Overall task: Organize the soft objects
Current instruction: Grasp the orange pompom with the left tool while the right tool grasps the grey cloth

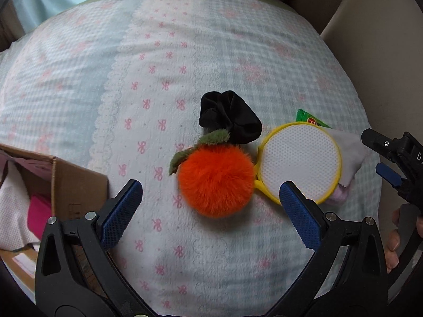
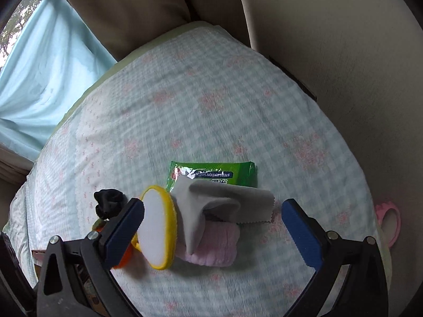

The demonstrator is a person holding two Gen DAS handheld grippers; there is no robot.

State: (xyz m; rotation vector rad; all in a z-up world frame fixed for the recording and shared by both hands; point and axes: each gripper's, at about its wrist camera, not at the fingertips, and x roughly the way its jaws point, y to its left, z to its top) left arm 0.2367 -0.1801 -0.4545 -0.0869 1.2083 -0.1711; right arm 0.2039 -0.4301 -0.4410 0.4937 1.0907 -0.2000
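A fluffy orange pompom with green leaves lies on the patterned bedspread, just ahead of my open, empty left gripper. Behind it sits a black scrunchie. To its right lies a yellow-rimmed round white pad, over a grey cloth. In the right wrist view the grey cloth drapes over a pink fuzzy item between the fingers of my open right gripper. The yellow pad and the scrunchie lie to its left. The right gripper also shows in the left wrist view.
A green wipes packet lies behind the grey cloth. An open cardboard box holding pink and white fabric stands at the left. A pink ring-shaped thing lies at the right edge. Beige cushions rise behind the bedspread.
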